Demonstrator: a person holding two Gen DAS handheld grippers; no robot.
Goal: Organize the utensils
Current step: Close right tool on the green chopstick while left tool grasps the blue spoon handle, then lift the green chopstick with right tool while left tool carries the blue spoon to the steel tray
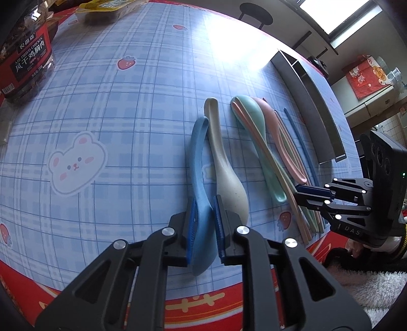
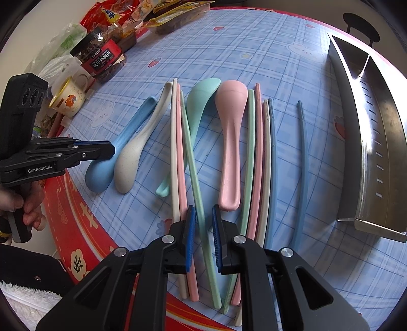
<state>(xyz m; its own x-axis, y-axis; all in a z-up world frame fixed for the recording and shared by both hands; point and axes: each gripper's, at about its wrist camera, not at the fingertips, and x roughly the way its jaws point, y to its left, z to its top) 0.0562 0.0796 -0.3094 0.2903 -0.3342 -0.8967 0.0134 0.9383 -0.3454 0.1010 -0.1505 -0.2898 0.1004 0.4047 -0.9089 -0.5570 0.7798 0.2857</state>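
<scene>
My left gripper [image 1: 204, 201] is shut on the bowl end of a blue spoon [image 1: 197, 157], whose handle points away across the blue checked tablecloth. A beige spoon [image 1: 226, 173] lies against it on the right. In the right wrist view the same blue spoon [image 2: 122, 142] sits in the left gripper [image 2: 109, 149]. My right gripper [image 2: 203, 207] is shut low over a row of pastel chopsticks, with a green chopstick [image 2: 193, 163] running between its pads. A green spoon [image 2: 201, 101] and a pink spoon [image 2: 230, 132] lie among the chopsticks.
A long steel utensil holder [image 2: 368, 127] with a divider lies at the right of the table. A jar of dried chicken [image 2: 101, 58], a mug [image 2: 68, 99] and snack packets [image 2: 152, 15] crowd the far left. The red table edge [image 1: 203, 300] is close below both grippers.
</scene>
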